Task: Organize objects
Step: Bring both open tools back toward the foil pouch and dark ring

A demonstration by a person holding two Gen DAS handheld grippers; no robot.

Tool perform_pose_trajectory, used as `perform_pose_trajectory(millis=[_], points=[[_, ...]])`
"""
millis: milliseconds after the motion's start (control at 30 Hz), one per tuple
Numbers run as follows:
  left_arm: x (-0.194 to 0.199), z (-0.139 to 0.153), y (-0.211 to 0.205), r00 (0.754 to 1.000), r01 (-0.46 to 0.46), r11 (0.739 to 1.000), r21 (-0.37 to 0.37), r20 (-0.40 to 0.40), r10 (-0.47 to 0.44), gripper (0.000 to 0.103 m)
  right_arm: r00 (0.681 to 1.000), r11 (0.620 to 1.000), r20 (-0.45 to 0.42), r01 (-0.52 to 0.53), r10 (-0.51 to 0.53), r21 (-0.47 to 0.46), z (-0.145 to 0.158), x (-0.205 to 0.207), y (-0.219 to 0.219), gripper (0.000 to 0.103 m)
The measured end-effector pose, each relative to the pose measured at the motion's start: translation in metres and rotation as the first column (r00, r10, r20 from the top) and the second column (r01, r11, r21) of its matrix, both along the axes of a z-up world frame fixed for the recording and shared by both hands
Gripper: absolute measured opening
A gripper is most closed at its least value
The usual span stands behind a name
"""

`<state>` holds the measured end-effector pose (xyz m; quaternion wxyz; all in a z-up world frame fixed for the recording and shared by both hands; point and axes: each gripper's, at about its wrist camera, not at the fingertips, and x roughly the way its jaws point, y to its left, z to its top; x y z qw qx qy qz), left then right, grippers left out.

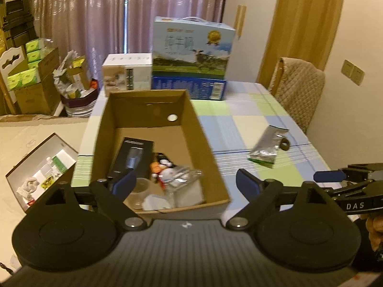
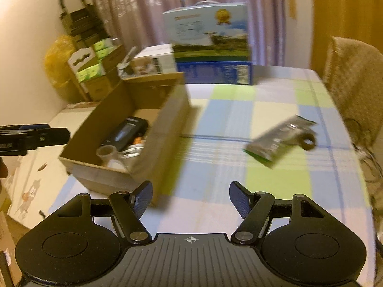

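Pinkish-mauve curtains point(image 1: 95, 16) hang across the far wall, with a bright vertical slit of window light point(image 1: 125, 24) between two panels. To the right stands a plain cream wall point(image 1: 251, 24) and a warm wooden door frame point(image 1: 304, 24); a pair of wall sockets point(image 1: 353, 71) sits further right. The worktop point(image 1: 239, 124) wears a checked cloth in pale blue, green and cream. A chair point(image 1: 296, 88) draped in a quilted beige cover stands at its right edge. Stacked cardboard cartons point(image 1: 36, 91) fill the left corner beside a dark folded stepladder point(image 1: 16, 19). The lighting is dim and yellowish
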<state>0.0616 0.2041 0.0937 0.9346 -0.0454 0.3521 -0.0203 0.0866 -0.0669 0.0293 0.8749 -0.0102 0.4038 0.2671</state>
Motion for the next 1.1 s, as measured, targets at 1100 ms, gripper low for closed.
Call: perform_pose_trajectory(millis=[1100], points=[[0.043,0.001,-0.147,0.960,0.279,0.958,0.065,-0.034,-0.278,0.102,0.974,0.976,0.088,0.212,-0.207,-0.057,0.031,0.014,-0.138,0.068]])
